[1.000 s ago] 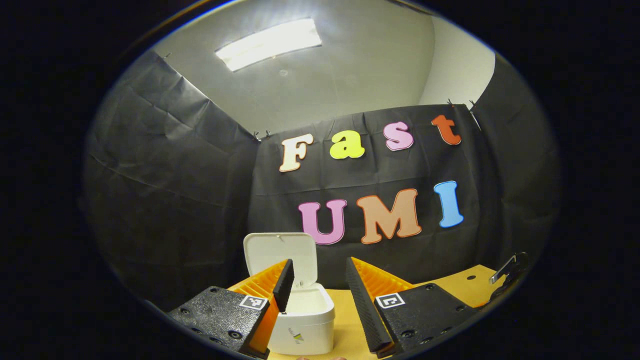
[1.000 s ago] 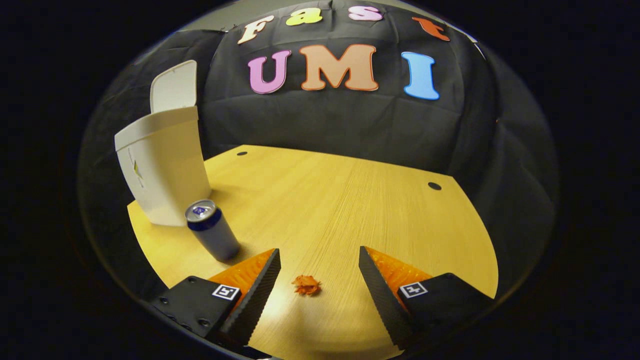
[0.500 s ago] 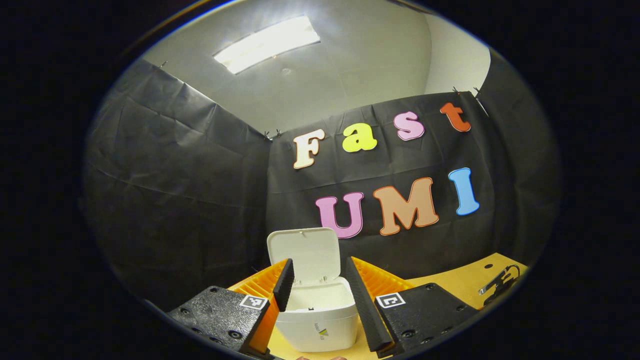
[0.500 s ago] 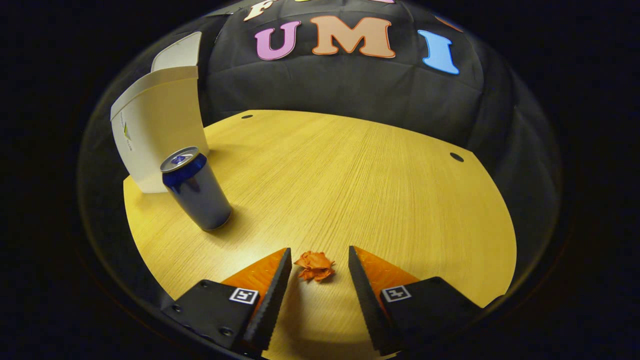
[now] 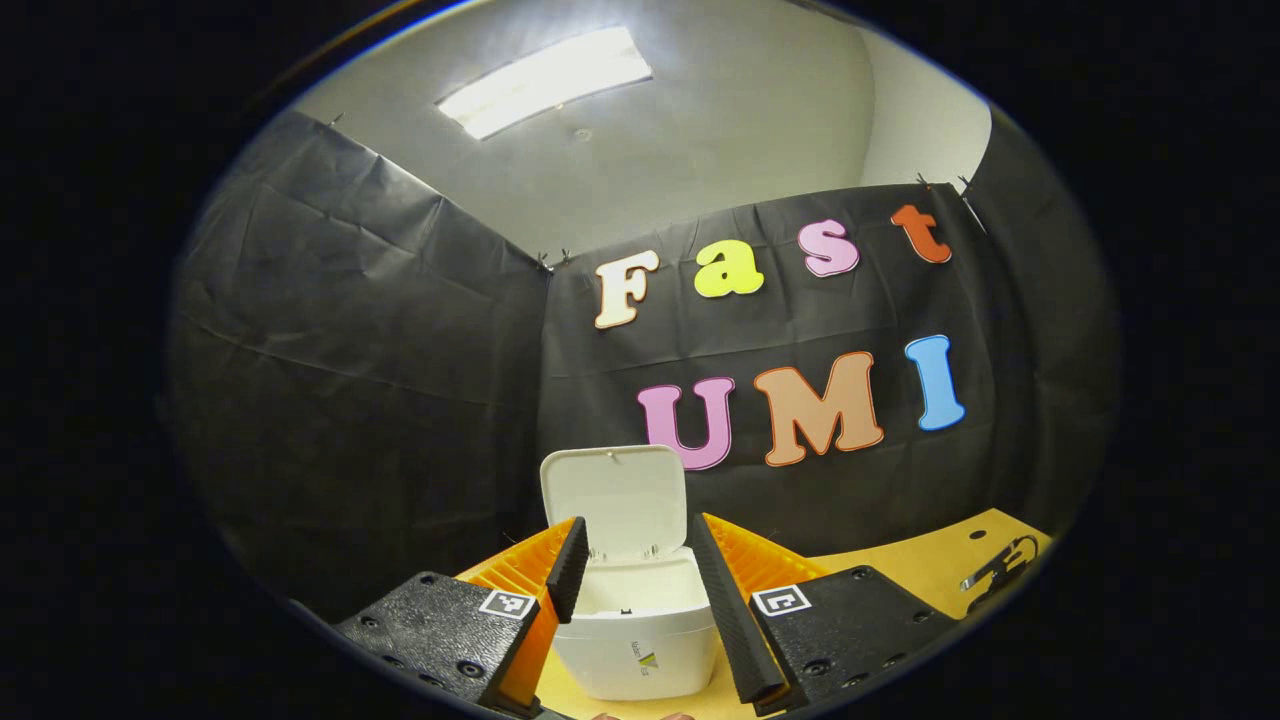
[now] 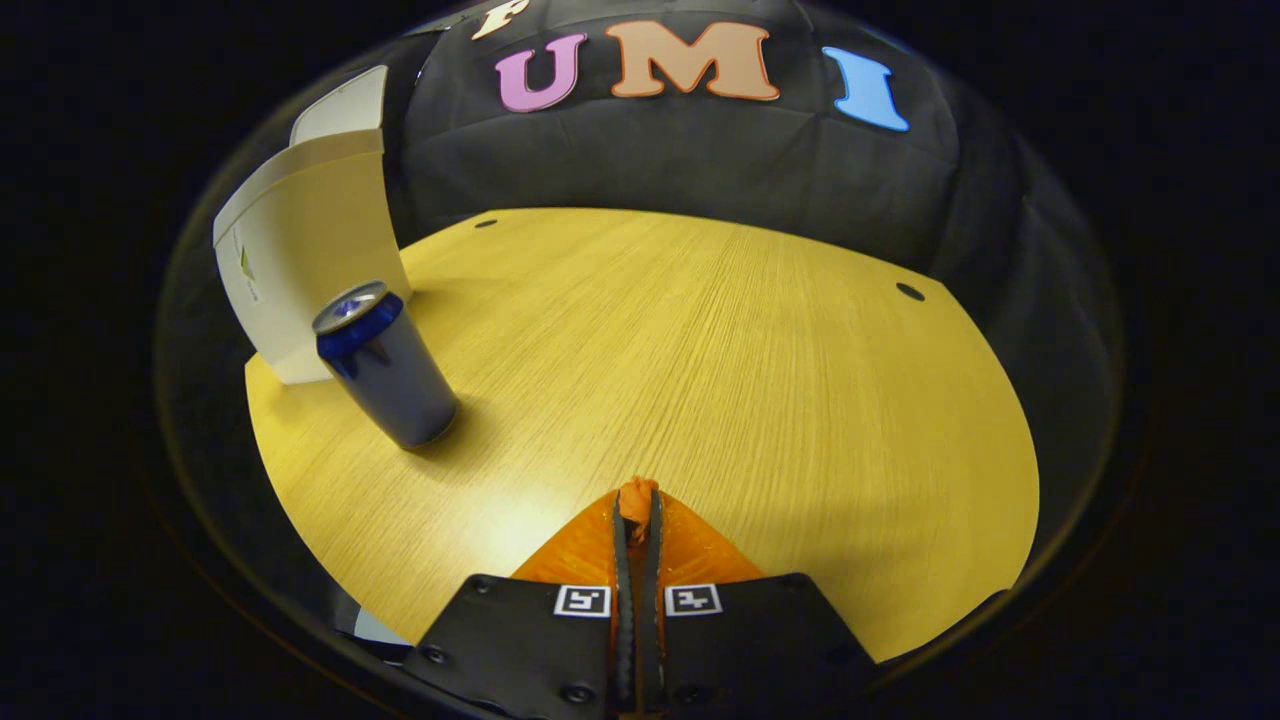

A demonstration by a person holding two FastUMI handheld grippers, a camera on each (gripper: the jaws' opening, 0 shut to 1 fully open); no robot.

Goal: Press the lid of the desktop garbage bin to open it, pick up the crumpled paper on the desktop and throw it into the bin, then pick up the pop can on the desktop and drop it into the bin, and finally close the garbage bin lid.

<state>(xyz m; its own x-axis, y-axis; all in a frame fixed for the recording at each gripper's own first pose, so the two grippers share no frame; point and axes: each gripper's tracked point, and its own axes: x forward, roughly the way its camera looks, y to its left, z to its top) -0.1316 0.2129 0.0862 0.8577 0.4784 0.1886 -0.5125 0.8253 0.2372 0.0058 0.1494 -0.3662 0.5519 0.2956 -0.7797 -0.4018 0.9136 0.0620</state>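
Note:
The white desktop bin (image 5: 640, 640) stands with its lid (image 5: 614, 495) swung up and open. My left gripper (image 5: 632, 545) hangs open just in front of it, one finger on each side of the opening and nothing between them. In the right gripper view the bin (image 6: 300, 260) stands at the far left, with the upright blue pop can (image 6: 385, 365) just before it. My right gripper (image 6: 637, 505) is shut on the orange crumpled paper (image 6: 637, 490), which pokes out at the fingertips, low over the wooden desktop (image 6: 700, 350).
Black cloth walls close the booth behind and beside the desk. A dark clip-like object (image 5: 995, 570) lies at the desk's right edge in the left gripper view. Two small holes (image 6: 909, 291) mark the desktop's far corners.
My right gripper came down over the crumpled paper and shut on it. The left gripper shifted slightly, so the bin now sits centred between its fingers.

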